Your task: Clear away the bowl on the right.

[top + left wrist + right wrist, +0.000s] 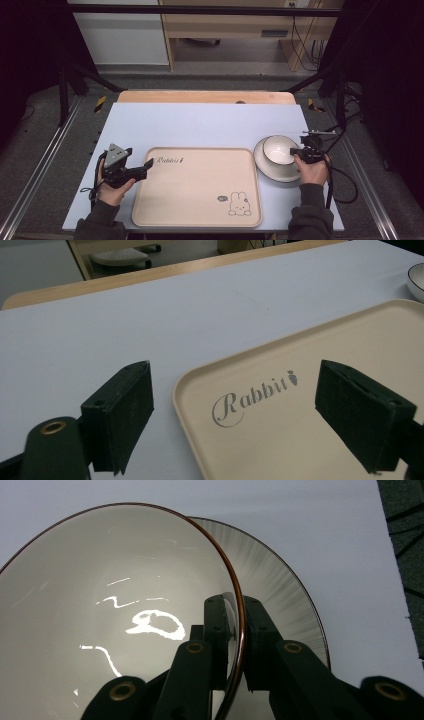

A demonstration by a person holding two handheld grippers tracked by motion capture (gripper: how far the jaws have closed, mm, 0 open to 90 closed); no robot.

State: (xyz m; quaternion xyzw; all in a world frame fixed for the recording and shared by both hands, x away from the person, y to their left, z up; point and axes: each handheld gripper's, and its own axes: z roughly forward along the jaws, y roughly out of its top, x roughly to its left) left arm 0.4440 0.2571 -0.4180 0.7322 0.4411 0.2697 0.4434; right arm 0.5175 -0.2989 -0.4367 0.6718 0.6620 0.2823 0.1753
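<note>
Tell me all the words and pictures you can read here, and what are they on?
"Rabbit", in curly grey letters with a little carrot after it: on the top left corner of the beige tray.
A small round mark beside the drawn bunny on the tray's bottom right corner: too small to read.
The bowl and plate: no words.

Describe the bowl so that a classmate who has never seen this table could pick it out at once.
Start at the big beige tray on the pale blue table. Just off its right edge lies a round plate, and the bowl sits on it. It is deeper, with a thin brown rim, pinched by the right gripper.
</note>
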